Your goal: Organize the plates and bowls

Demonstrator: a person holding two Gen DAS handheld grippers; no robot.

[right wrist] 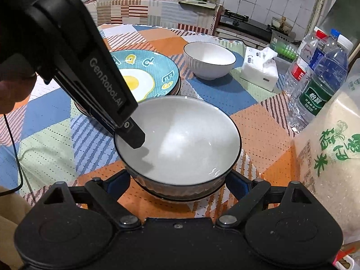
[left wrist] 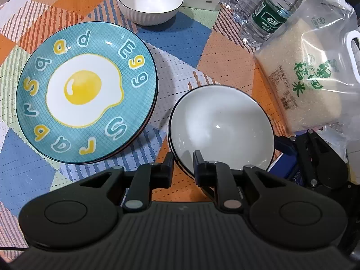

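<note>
Where the patterned cloth covers the surface (left wrist: 184,31), the biggest thing on it is the rice bag (left wrist: 308,72) at the right edge, printed with green Chinese characters and a barcode sticker. Next in size comes the blue plate (left wrist: 86,94), which lies on other plates; it bears a fried-egg picture ringed by letters, among them "Egg". Just right of the plates stands the near bowl (right wrist: 180,135), white with a dark rim, seemingly nested in another bowl. A far bowl (right wrist: 209,59) of the same kind stands apart behind it, beside a white tissue pack (right wrist: 259,67). Three water bottles (right wrist: 319,85) crowd against the rice bag, one with a green label in Chinese script, one red-labelled, one blue-capped.

The left gripper (left wrist: 183,156), its side marked "GenRobot.AI" in the right wrist view, has its jaws narrowly parted over the near bowl's rim, one finger inside the bowl and one outside. The right gripper (right wrist: 180,181) has its jaws spread wide on either side of the near bowl's lower wall; whether they touch it I cannot tell.
</note>
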